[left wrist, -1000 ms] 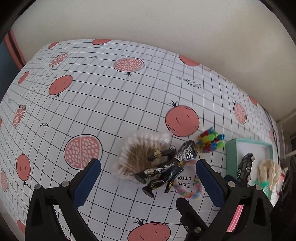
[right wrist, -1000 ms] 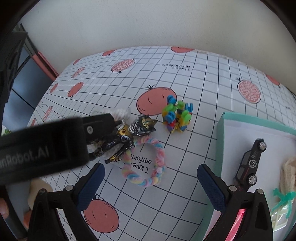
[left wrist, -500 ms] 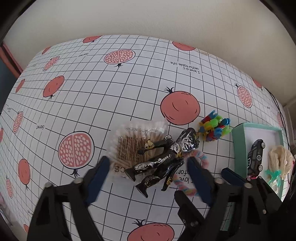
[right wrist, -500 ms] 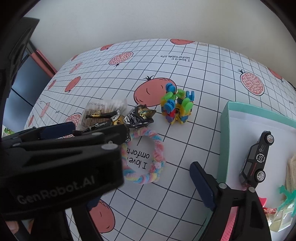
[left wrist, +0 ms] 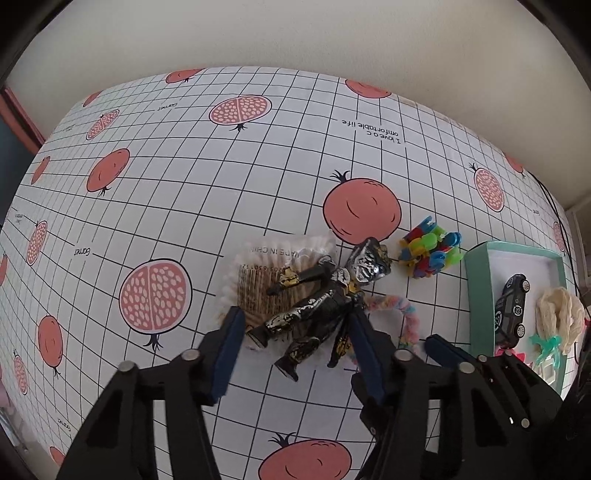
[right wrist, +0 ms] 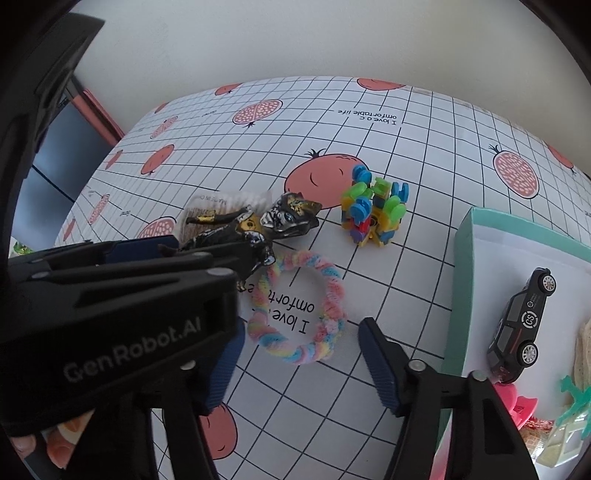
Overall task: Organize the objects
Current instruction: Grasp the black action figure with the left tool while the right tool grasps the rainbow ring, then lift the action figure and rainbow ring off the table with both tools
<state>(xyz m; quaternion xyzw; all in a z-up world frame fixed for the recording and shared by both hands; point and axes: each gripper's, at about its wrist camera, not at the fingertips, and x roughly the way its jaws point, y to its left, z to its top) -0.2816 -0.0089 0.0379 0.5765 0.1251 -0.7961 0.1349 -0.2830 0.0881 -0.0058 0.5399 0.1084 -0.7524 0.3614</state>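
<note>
At far left, your view from the left wrist shows a dark panel with a reddish frame (left wrist: 18, 110) beside the table edge, and a plain cream wall (left wrist: 295, 33) behind the table. The table carries a white gridded cloth (left wrist: 184, 184) printed with whole and halved pomegranates and short lines of text.

Moving right, a clear packet of cotton swabs (left wrist: 255, 273) lies on the cloth, and the black-and-silver action figure (left wrist: 321, 299) lies on its back partly across it, head toward the wall. Your left gripper (left wrist: 295, 347) points steeply down over the figure's legs; its jaws have just been closing and now stand half apart, one blue pad to each side of the legs, with no firm contact visible.

Next comes the pastel braided ring (right wrist: 299, 314), flat on the cloth and touching the figure's side. Your right gripper (right wrist: 299, 365) hangs over its near edge; its jaws have likewise been closing, yet the pads still flank the ring without pressing it.

Beyond the ring stands a cluster of coloured plastic blocks (right wrist: 373, 210), apart from it.

At far right, a teal box (right wrist: 461, 280) with a white floor holds a black toy car (right wrist: 517, 328), a cream fabric piece (left wrist: 557, 314) and small pink and green trinkets.
</note>
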